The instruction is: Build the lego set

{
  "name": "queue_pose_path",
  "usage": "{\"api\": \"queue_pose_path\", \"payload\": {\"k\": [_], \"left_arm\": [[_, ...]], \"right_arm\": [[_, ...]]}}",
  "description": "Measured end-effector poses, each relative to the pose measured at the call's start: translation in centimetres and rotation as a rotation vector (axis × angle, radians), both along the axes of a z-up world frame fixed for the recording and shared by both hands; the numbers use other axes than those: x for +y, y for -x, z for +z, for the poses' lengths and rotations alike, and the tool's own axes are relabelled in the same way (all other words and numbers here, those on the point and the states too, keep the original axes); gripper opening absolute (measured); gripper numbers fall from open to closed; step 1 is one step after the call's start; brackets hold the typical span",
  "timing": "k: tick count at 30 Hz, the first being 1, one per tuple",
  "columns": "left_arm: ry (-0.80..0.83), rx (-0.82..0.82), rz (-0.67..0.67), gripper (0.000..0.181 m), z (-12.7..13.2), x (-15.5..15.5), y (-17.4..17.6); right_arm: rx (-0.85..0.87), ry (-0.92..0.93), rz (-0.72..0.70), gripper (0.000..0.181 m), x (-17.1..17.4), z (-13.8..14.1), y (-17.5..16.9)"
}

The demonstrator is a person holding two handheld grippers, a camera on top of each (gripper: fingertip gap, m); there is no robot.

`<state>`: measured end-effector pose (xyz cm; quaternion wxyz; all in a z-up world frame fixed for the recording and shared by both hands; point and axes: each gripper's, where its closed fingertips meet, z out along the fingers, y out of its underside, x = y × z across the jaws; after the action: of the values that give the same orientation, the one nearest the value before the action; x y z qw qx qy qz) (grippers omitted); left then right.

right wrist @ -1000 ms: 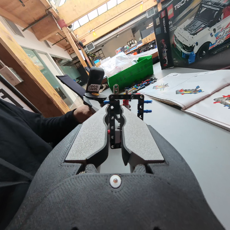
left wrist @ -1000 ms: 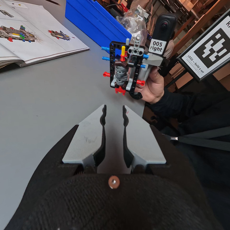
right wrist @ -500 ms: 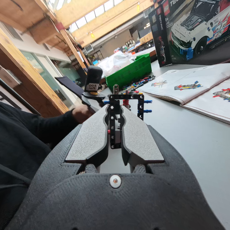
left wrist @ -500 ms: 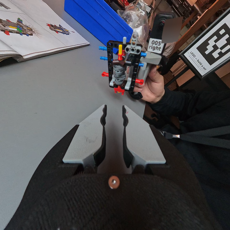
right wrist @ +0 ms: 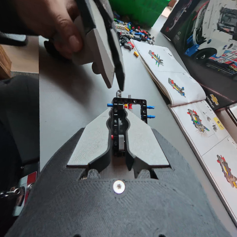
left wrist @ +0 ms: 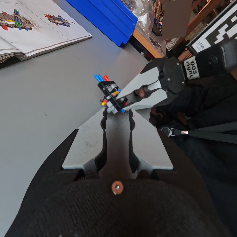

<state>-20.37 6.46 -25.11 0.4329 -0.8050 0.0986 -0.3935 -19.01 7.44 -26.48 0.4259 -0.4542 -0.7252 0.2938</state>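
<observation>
The lego assembly (left wrist: 111,94) is a black rectangular frame with grey gears inside and blue, red and yellow pins. My right gripper (right wrist: 118,110) is shut on one long side of the frame (right wrist: 129,101), which sticks out forward, low over the grey table (right wrist: 71,109). In the left wrist view the right gripper (left wrist: 121,102) comes in from the right with the assembly tilted. My left gripper (left wrist: 117,114) is open and empty, its tips just short of the assembly. In the right wrist view the left gripper (right wrist: 115,88) hangs just above the frame's far end.
An open instruction booklet (left wrist: 38,32) lies on the table, also in the right wrist view (right wrist: 179,83). A blue bin (left wrist: 109,19) stands behind it. Loose pieces (right wrist: 134,33), a green bin (right wrist: 138,10) and the set's box (right wrist: 205,38) are at the back. The table edge (left wrist: 149,115) is close. The grippers are tip to tip, or close to it.
My right gripper has swung down and lowered the assembly from upright in the air to tilted near the table. My left gripper has closed in on it and its jaws stand slightly wider.
</observation>
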Motion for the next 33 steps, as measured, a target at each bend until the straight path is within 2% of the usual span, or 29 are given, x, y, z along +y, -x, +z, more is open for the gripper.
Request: {"api": "queue_pose_path", "payload": {"k": [4, 6, 8, 10, 13, 17, 20, 23, 26, 28, 33], "left_arm": [[0.05, 0.016, -0.026, 0.028, -0.8, -0.1, 0.0], [0.073, 0.03, -0.023, 0.025, -1.2, 0.0, 0.1], [0.074, 0.05, -0.024, 0.026, -1.4, 0.0, 0.0], [0.073, 0.065, -0.023, 0.026, -1.5, -0.2, -0.1], [0.076, 0.067, -0.012, 0.027, -1.5, -0.6, 0.0], [0.08, 0.094, 0.01, 0.031, -1.7, -1.8, 0.2], [0.076, 0.11, 0.015, 0.031, -1.7, -2.3, -0.1], [0.085, 0.137, 0.015, 0.031, -2.0, -2.3, -0.4], [0.094, 0.165, 0.01, 0.031, -2.4, -1.7, -0.9], [0.084, 0.215, 0.021, 0.028, -2.6, -1.1, -0.6], [0.064, 0.339, 0.099, 0.024, -2.8, 1.7, 3.1]], "right_arm": [[-0.018, -0.02, 0.028, 0.013, -0.9, -0.6, 0.5], [-0.033, 0.016, 0.045, 0.029, -1.3, -0.3, 0.4], [-0.008, 0.05, 0.057, 0.031, -1.5, 0.8, -0.1], [0.025, 0.079, 0.065, 0.032, -1.3, 1.9, -0.9], [0.029, 0.097, 0.053, 0.035, 0.9, 2.6, -2.4], [-0.108, 0.266, 0.104, 0.046, 3.3, 0.3, -4.5], [-0.188, 0.245, 0.113, 0.066, 4.2, -1.8, -4.9], [-0.25, 0.242, 0.13, 0.073, 4.3, -2.9, -4.5], [-0.295, 0.263, 0.18, 0.07, 3.4, -3.3, -4.3], [-0.33, 0.251, 0.2, 0.059, 2.5, -3.7, -4.7], [-0.321, 0.243, 0.238, 0.055, -1.7, -3.6, -5.5]]}}
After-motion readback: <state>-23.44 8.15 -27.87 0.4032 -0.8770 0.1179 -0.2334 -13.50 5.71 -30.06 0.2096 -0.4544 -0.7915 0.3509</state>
